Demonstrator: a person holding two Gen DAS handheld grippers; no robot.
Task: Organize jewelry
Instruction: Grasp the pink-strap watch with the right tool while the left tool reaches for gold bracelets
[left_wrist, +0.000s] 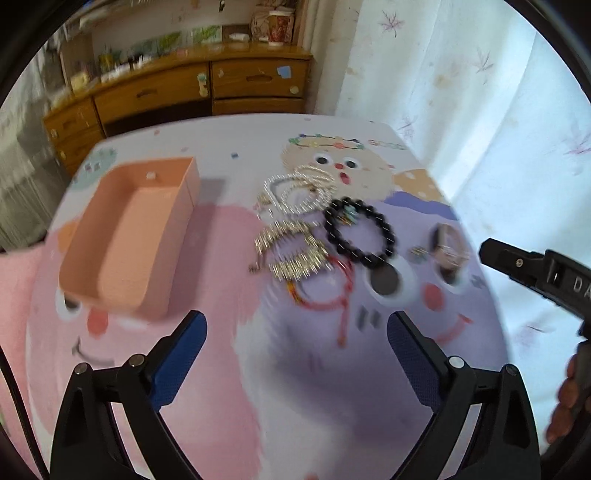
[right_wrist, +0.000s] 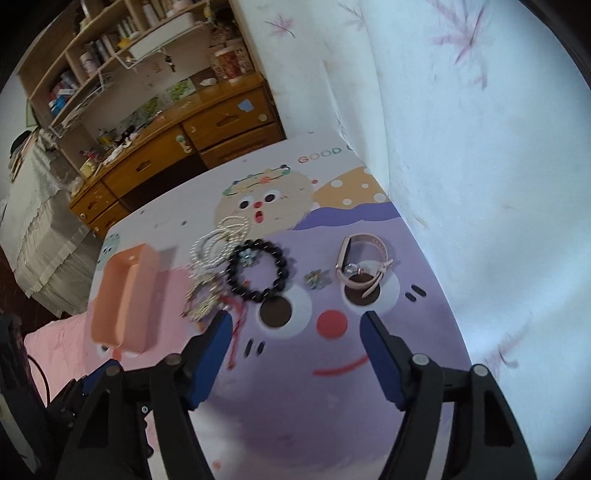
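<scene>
My right gripper (right_wrist: 295, 325) hangs with jaws apart and empty above the tabletop (right_wrist: 295, 406); my left gripper (left_wrist: 295, 328) gapes wide, empty too. The black bead bracelet (right_wrist: 257, 269) lies between the peach tray (right_wrist: 125, 295) and the pink watch (right_wrist: 364, 266). Best taken by straddling one side of its ring.

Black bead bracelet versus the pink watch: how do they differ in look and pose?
The black bead bracelet is a ring of round dark beads; the pink watch is a flat pale strap with a slim body. The bracelet lies flat on the mat; the watch stands on edge, its strap looped. The bracelet sits beside the pearl strands; the watch sits apart. Both are outside the orange box.
</scene>
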